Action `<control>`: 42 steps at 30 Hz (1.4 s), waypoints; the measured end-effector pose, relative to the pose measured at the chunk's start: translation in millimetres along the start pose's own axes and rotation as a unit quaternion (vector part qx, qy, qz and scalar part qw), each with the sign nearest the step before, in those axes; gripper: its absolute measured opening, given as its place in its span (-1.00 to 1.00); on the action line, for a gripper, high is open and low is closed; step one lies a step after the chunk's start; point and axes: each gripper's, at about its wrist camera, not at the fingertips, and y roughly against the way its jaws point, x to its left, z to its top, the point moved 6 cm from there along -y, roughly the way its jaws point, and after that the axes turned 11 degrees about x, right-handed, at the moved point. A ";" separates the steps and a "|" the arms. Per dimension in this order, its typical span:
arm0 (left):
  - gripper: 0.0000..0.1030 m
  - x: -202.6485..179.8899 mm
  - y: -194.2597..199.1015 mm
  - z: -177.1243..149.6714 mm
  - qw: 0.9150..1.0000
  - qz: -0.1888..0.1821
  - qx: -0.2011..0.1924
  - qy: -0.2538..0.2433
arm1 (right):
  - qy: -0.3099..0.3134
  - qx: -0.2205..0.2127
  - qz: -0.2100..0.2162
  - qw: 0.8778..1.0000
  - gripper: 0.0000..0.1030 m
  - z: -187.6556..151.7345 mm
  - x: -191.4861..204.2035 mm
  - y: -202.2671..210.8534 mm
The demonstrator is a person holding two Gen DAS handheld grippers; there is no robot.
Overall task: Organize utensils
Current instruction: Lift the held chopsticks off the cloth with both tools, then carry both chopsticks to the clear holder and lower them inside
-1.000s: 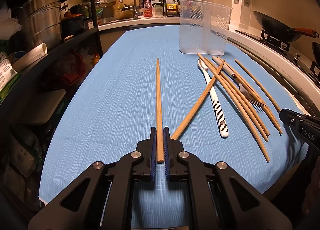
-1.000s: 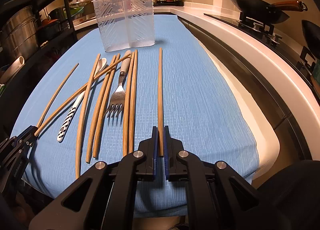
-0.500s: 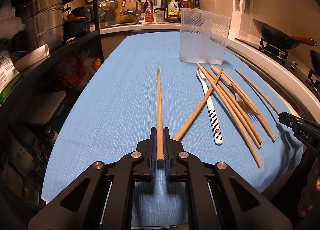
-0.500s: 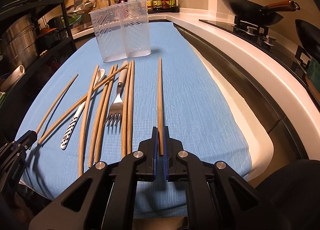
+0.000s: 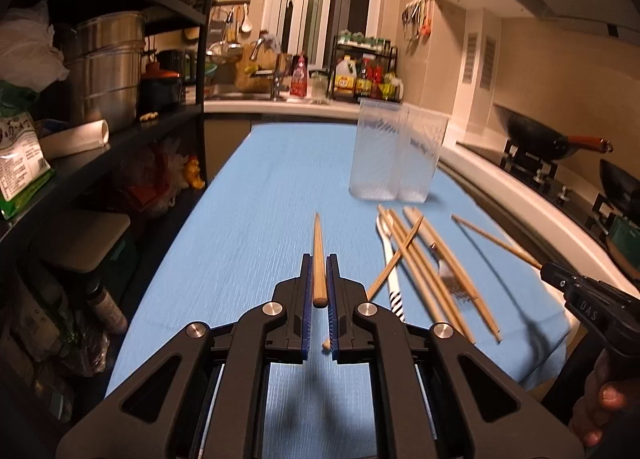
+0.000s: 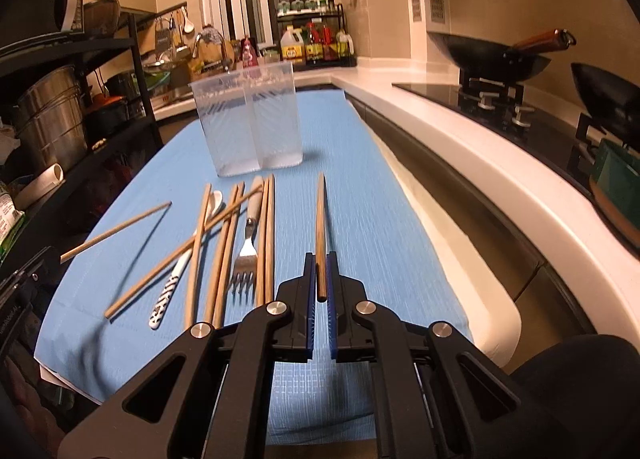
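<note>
My left gripper (image 5: pixel 319 259) is shut on the thick end of a wooden chopstick (image 5: pixel 318 247), held off the blue cloth (image 5: pixel 260 219) and pointing away. My right gripper (image 6: pixel 319 257) is shut on a second chopstick (image 6: pixel 320 219), also raised. Each gripper shows in the other's view with its stick: the right gripper (image 5: pixel 548 272) at the right edge, the left gripper (image 6: pixel 46 262) at the left edge. Between them lie several chopsticks (image 6: pixel 226 243), a fork (image 6: pixel 245 255) and a spoon (image 6: pixel 168 291) with a striped handle. A clear two-compartment holder (image 6: pixel 250 123) stands behind them.
A black rack (image 5: pixel 120 139) with steel pots runs along the cloth's left side. On the right a white counter edge (image 6: pixel 480 163) borders a hob with a wok (image 6: pixel 496 55). A person's hand (image 5: pixel 600 411) grips the right tool.
Both grippers have risen and tilted up, each lifting its chopstick off the cloth. The pile of utensils has stayed put.
</note>
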 end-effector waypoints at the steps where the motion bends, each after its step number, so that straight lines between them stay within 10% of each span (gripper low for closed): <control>1: -0.87 -0.4 4.1 3.0 1.000 -0.002 -0.009 0.001 | 0.000 -0.009 -0.001 1.000 -0.90 2.4 -0.6 4.0; 16: -0.87 -9.5 33.6 54.7 0.998 -0.011 -0.054 -0.005 | 0.022 -0.082 -0.001 0.996 -0.90 77.3 10.3 56.6; 42: -0.87 -16.6 1.1 212.9 0.996 -0.076 0.034 -0.030 | 0.027 -0.079 0.073 0.994 -0.90 244.7 27.2 66.6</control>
